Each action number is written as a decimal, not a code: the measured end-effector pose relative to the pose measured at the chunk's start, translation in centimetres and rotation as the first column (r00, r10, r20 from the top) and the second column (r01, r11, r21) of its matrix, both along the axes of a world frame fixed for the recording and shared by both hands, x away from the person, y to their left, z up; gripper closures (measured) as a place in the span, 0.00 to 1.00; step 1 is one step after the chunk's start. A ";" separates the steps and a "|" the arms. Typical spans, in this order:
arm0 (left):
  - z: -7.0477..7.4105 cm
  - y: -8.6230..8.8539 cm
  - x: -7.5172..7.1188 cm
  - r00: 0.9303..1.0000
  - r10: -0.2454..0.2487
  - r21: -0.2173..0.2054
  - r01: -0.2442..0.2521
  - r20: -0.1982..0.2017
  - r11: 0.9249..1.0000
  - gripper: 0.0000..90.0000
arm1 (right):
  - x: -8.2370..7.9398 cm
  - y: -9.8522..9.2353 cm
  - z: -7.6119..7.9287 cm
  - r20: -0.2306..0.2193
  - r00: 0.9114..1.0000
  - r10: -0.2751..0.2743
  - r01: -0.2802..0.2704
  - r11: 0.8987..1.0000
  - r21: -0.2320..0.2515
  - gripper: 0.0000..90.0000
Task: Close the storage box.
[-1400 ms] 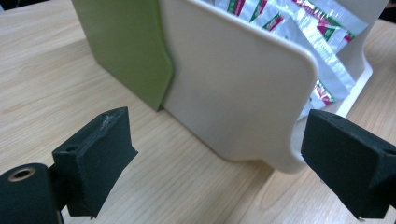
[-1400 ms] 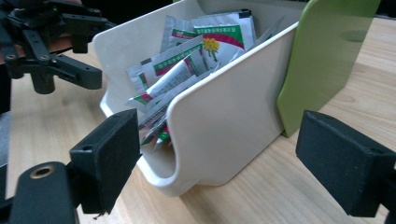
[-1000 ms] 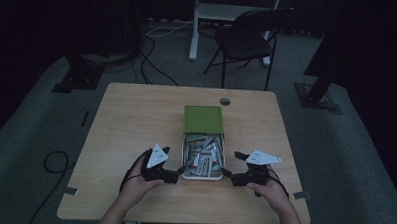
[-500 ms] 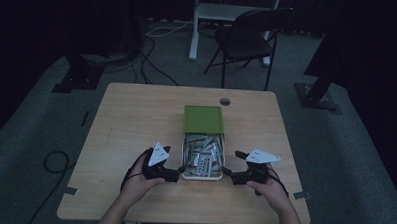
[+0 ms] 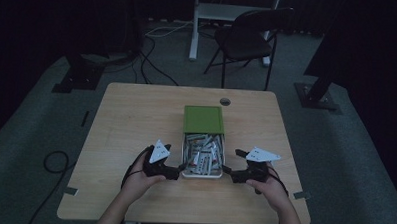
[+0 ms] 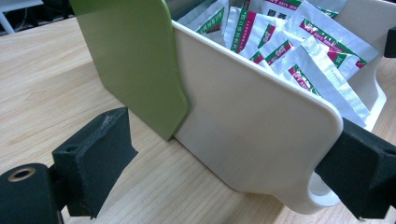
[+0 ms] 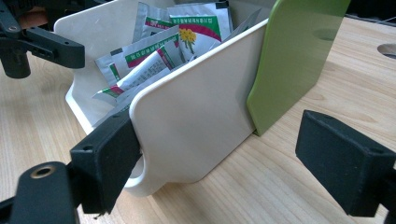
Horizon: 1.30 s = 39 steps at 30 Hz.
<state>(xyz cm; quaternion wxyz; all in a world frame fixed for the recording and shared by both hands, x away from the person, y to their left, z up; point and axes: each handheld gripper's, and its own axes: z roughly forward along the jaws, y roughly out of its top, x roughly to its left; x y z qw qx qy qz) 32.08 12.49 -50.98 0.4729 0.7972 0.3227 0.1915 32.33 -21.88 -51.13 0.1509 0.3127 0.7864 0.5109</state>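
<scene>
Both grippers spread wide, nothing gripped: left gripper (image 5: 180, 170) and right gripper (image 5: 228, 171) flank the near end of the white box (image 6: 252, 126) of sachets (image 5: 203, 153), between them. Step looks like lining up on its corners. Next, probably clamp both sides evenly; green lid (image 5: 202, 120) sits slid back beyond.

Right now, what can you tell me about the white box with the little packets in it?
The white box looks like smooth cream plastic with rounded corners. It sits upright near the table's front edge. A green lid covers its far half; the near half is open and holds silvery packets printed green and red. The left gripper and right gripper flank its near corners, jaws open.
</scene>
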 end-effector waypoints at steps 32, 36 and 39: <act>-0.1 0.3 1.4 1.000 0.016 -0.013 -0.016 -0.011 1.000 0.11 | 0.8 0.2 0.4 -0.002 1.000 -0.026 0.026 1.000 0.010 0.15; 0.0 0.2 1.5 1.000 0.018 -0.010 -0.018 -0.009 1.000 0.11 | 1.0 0.2 0.3 0.000 1.000 -0.029 0.029 0.999 0.014 0.15; 0.1 0.2 1.6 1.000 0.017 -0.010 -0.017 -0.007 1.000 0.11 | 1.1 0.2 0.4 0.001 0.999 -0.036 0.036 0.999 0.016 0.15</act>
